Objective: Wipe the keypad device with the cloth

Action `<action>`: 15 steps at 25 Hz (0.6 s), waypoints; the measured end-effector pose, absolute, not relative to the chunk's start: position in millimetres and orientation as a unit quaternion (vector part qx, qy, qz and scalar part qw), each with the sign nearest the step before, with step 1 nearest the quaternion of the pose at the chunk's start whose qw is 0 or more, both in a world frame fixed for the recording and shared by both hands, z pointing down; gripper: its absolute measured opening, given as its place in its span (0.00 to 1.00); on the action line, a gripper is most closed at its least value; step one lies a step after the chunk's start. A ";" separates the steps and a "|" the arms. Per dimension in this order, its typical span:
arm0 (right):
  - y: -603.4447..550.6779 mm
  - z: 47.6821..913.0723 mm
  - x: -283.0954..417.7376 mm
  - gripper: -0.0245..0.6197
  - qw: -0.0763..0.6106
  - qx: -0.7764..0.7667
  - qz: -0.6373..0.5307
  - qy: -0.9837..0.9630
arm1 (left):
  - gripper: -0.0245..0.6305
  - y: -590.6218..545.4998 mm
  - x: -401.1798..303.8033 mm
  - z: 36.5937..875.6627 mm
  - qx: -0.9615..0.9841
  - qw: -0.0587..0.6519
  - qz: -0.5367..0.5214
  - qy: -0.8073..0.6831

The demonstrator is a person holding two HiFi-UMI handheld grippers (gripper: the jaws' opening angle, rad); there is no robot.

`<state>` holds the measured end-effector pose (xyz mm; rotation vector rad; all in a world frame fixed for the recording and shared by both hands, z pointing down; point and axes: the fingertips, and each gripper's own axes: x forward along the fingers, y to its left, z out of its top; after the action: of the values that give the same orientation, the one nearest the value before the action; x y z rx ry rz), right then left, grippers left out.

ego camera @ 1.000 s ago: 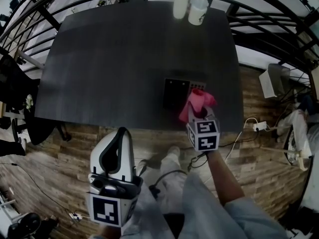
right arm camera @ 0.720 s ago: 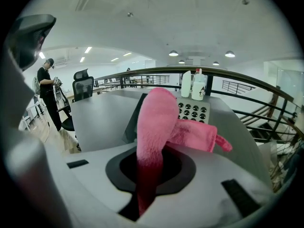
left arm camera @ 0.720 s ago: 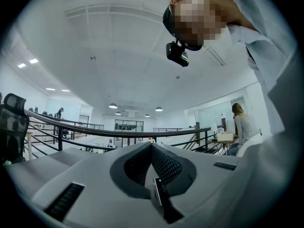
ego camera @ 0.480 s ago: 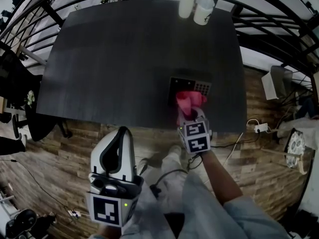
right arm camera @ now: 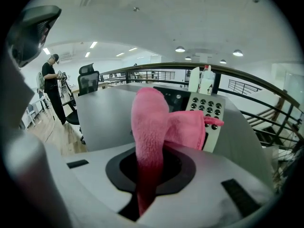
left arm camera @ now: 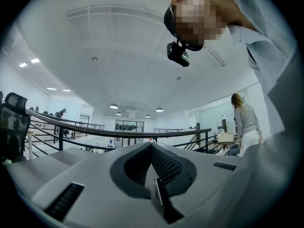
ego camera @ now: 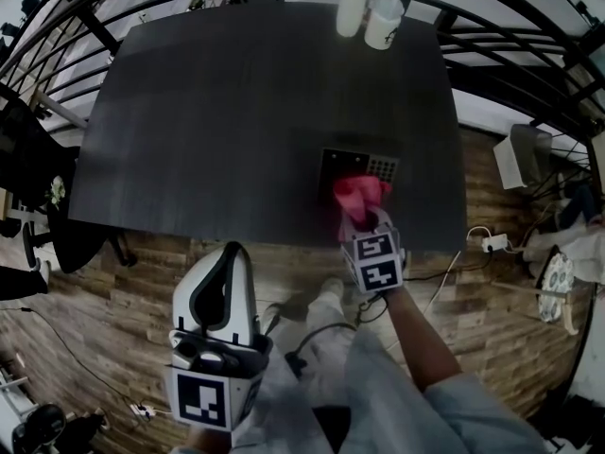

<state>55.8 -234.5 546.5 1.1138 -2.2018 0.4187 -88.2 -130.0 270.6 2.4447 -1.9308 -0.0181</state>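
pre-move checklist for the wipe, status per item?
1. Cloth gripped by right tongs: ok, jaws shut on it.
2. Cloth over keypad device: ok, it covers the near middle.
3. Cloth pressing on the device: cannot tell.
4. Left tongs out of the way: ok, shut, empty, held off the near edge of the table.
5. Bottles outside the wipe path: ok, at the far edge.
6. Device steadied: not ok, nothing holds it.

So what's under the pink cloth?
The keypad device. Its dark panel and button rows show past the cloth; its near part is covered. The right gripper grips the cloth.
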 end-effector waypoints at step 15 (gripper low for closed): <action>-221.8 525.9 146.6 0.08 0.270 0.523 0.192 -0.785 | 0.05 -127.6 -66.1 256.0 0.812 -0.005 -0.016 -0.583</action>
<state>146.6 -221.8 525.9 1.4104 -2.1166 0.5180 -66.1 -127.6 256.0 2.5598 -1.8395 -0.0491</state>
